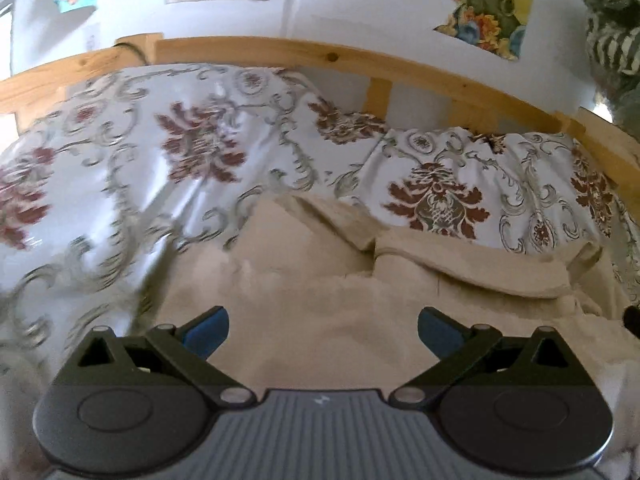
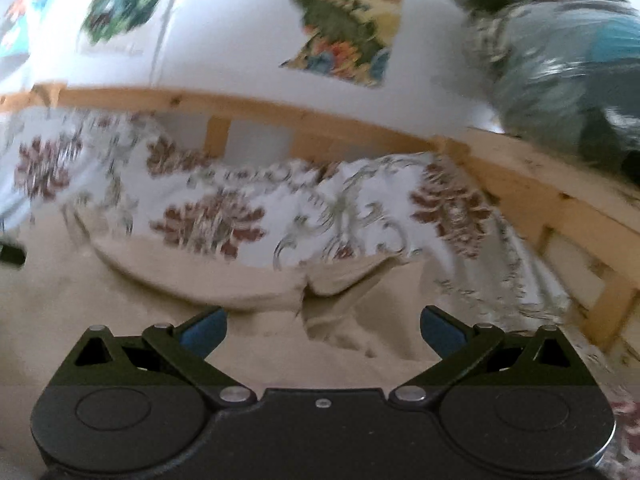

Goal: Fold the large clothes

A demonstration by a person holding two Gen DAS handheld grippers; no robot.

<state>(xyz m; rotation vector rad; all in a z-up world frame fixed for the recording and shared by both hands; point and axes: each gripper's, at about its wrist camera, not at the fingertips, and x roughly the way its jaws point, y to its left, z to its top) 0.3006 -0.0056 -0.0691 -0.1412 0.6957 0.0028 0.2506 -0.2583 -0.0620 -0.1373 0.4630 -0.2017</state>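
Beige cloth: the large beige woven garment (image 1: pixel 320 320) lies spread on the bed, filling the lower middle of both frames, directly under and ahead of both tools.
Bedding: white bed cover with dark red and grey floral print (image 1: pixel 192 152) is behind the garment, in the middle band of the frame.
Frame: the light pine wooden bed rail (image 1: pixel 280 54) curves across the upper part, in front of the white wall.
Left gripper (image 1: pixel 323 330): jaws spread wide, holding nothing; beige cloth shows between the blue fingertips (image 1: pixel 208 330).
Right gripper (image 2: pixel 323 330): jaws also released and empty, above the cloth.
Key relation: the thick folded edges of the garment lie ahead of the jaws, toward the rail, and run left to right across the frame.
Nearer hand: in my judgement the right one, because a fold corner (image 2: pixel 312 284) sits just ahead of its gap; for the left, the edges are further up the frame.
Left view only: two separate folded flaps (image 1: pixel 332 216) meeting in a notch.
Right view only: blurred bluish bundle of fabric (image 2: pixel 560 60) at the upper right; this picture is motion-blurred.
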